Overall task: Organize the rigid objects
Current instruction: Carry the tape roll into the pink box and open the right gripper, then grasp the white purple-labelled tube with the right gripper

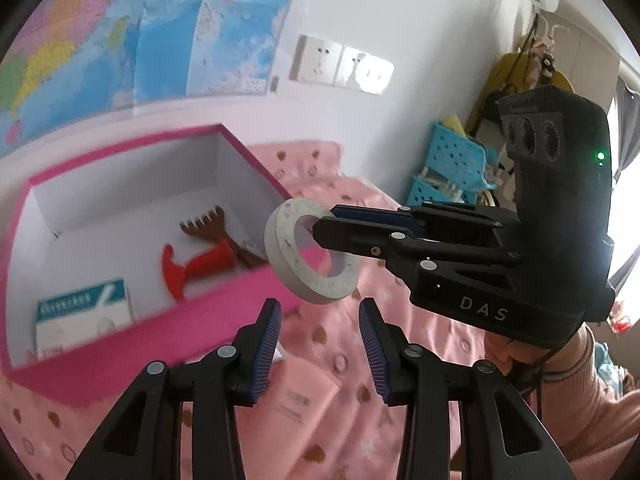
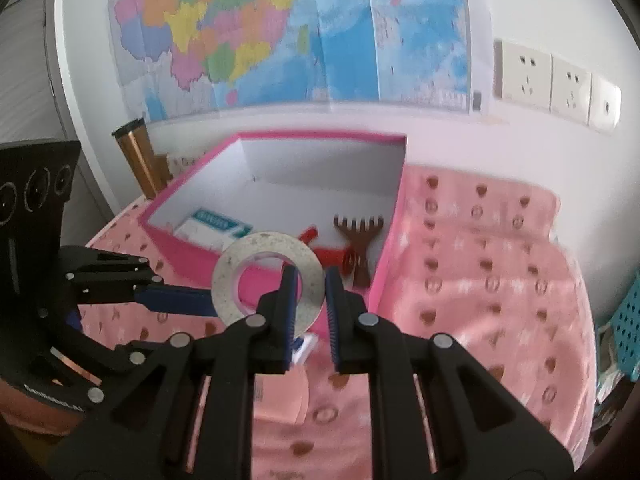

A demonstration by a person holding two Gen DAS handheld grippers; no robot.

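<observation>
Speckled grey and stone-like, the flat ring point(image 1: 310, 256) hangs above the near rim of the pink box point(image 1: 224, 300), our right gripper point(image 1: 324, 224) clamped on its band. Our left gripper point(image 1: 320, 344) holds nothing, its ribbed blue pads drawn in as far as they go. Already inside the smooth white-lined box lie a brown toothed rake point(image 1: 218, 232), a red plastic handle-shaped piece point(image 1: 196, 266) and a teal-and-white carton point(image 1: 82, 316). We judge the ring goes in next; a pale pink tube point(image 1: 296, 400) waits on the dotted cloth point(image 1: 400, 360).
</observation>
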